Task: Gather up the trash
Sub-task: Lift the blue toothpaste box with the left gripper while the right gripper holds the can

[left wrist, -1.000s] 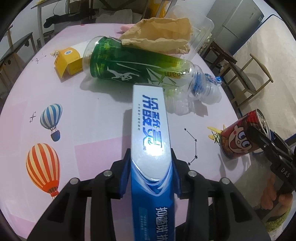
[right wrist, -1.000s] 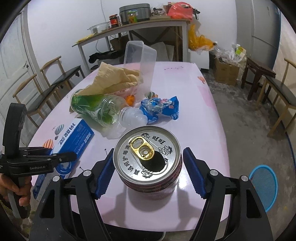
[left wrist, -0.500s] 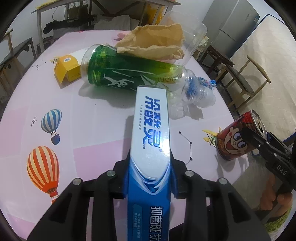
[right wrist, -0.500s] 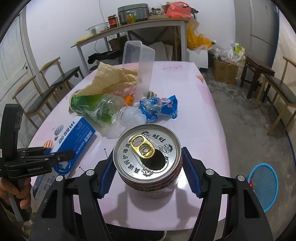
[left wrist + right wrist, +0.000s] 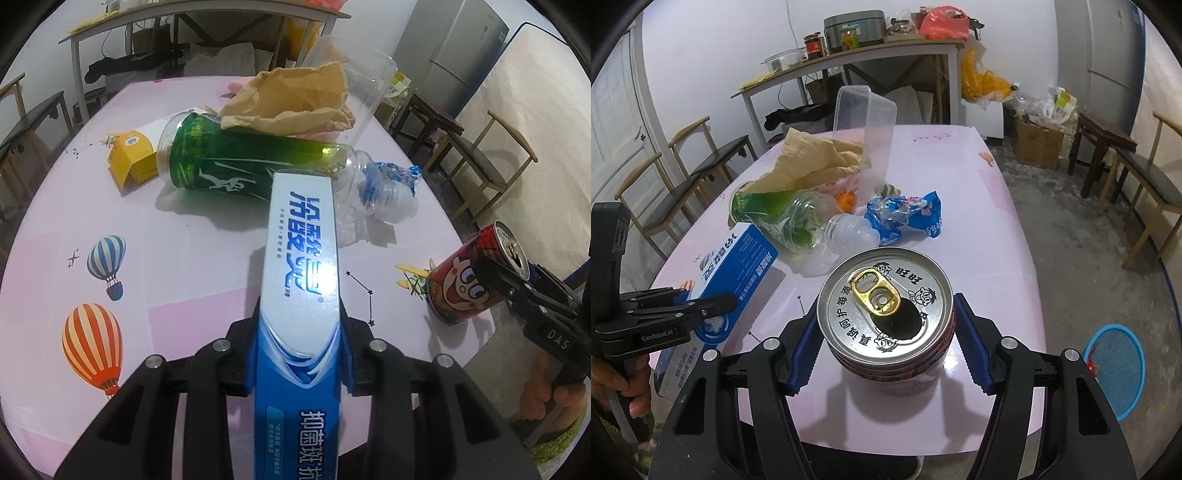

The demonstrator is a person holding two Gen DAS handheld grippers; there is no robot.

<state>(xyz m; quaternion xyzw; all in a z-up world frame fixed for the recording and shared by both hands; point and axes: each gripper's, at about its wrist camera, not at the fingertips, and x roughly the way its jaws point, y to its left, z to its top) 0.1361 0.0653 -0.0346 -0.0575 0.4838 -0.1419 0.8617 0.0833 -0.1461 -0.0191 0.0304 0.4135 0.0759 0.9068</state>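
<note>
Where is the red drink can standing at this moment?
The red drink can stands upright near the table edge, between the fingers of the right claw. In the left wrist view it is at the right, apart from the green bottle.

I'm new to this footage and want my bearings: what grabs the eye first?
A long blue-and-white toothpaste box fills the left wrist view, clamped in the left hand-held gripper. In the right wrist view, an opened red cartoon can stands at the pink table's near edge between the right hand-held gripper's blue pads. Behind lies a green-labelled bottle.
</note>
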